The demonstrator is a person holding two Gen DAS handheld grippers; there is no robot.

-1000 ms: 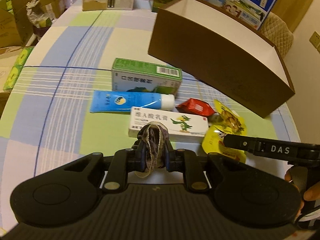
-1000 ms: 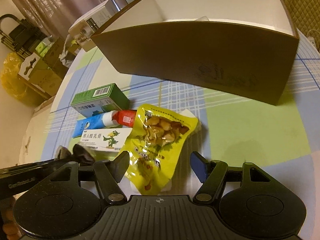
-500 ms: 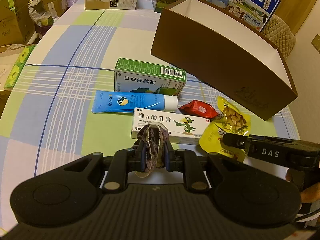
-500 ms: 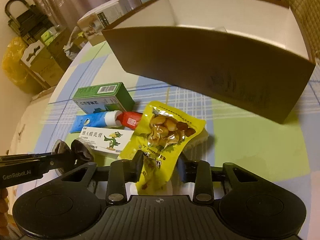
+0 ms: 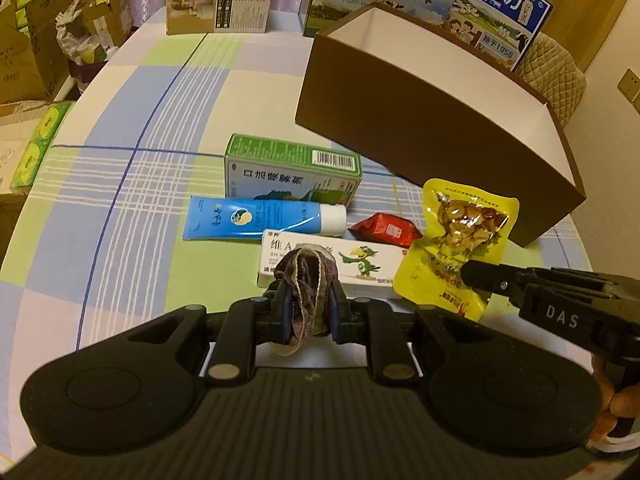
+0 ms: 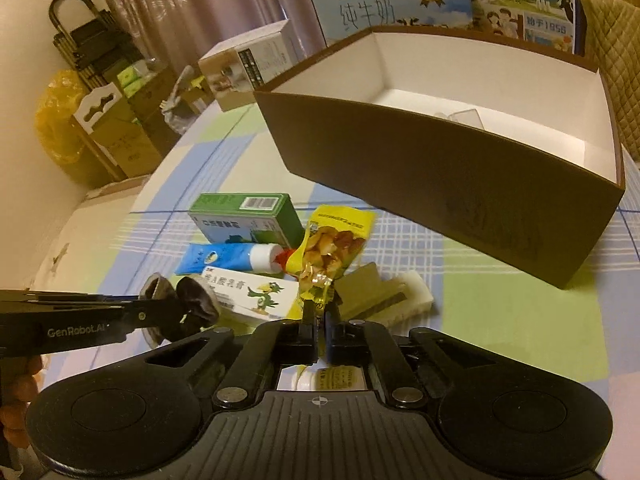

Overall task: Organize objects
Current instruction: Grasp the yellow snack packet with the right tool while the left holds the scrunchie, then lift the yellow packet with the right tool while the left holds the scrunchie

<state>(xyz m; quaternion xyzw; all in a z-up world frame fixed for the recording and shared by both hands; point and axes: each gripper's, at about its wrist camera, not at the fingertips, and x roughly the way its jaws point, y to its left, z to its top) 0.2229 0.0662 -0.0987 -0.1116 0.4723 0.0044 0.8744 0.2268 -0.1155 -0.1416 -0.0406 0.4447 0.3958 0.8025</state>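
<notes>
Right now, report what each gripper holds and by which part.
Left gripper: a dark wad of cloth, pinched at its bunched middle. Right gripper: the yellow snack pouch, by its bottom edge.

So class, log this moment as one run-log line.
left gripper: shut on dark fabric piece | right gripper: shut on yellow snack pouch, lifted | brown box: open, ahead

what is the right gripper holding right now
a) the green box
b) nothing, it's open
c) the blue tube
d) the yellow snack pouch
d: the right gripper is shut on the bottom edge of the yellow snack pouch, which stands up from it, while the blue tube and green box lie on the table untouched.
</notes>
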